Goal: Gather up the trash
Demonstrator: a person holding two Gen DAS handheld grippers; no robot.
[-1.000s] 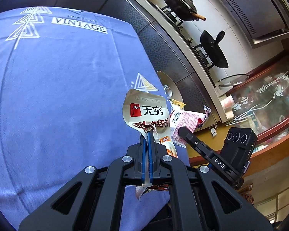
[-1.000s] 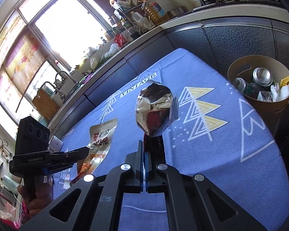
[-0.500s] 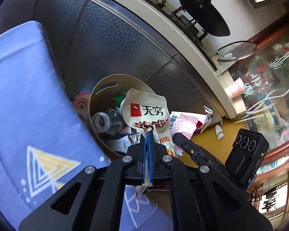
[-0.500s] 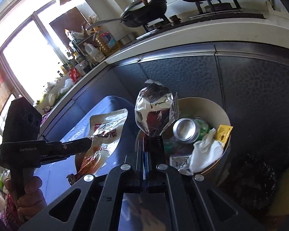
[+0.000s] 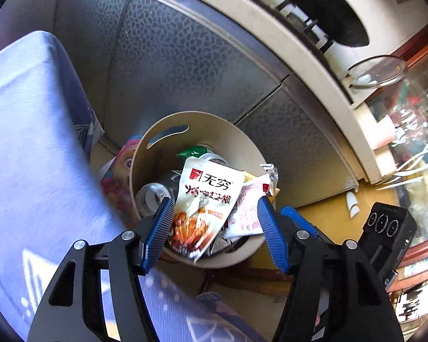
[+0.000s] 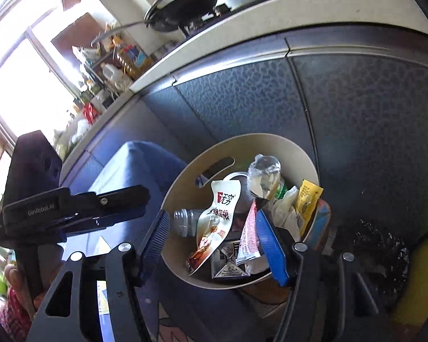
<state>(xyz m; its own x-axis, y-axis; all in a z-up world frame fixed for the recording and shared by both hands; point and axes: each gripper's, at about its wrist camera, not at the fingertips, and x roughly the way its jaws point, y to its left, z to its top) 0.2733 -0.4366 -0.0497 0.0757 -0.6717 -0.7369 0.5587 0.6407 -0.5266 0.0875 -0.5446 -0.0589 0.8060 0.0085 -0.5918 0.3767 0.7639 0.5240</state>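
- Left wrist view: the left tongs are seen spreading, nothing pinched. The snack pouch is seen between the blue pads, apparently untouched, lying in the beige bin atop other litter.
- The pouch's lower end overhangs the bin rim at 6 o'clock; it is judged that it could slide out to the floor if clipped by a withdrawing pad.
- Right wrist view: the right tongs are likewise opening and empty. The pouch is shown draped inside the bin.
- Shown only here: the crumpled foil bag at 12 o'clock and a yellow sachet at 2 o'clock, plus the left tool at 9 o'clock.
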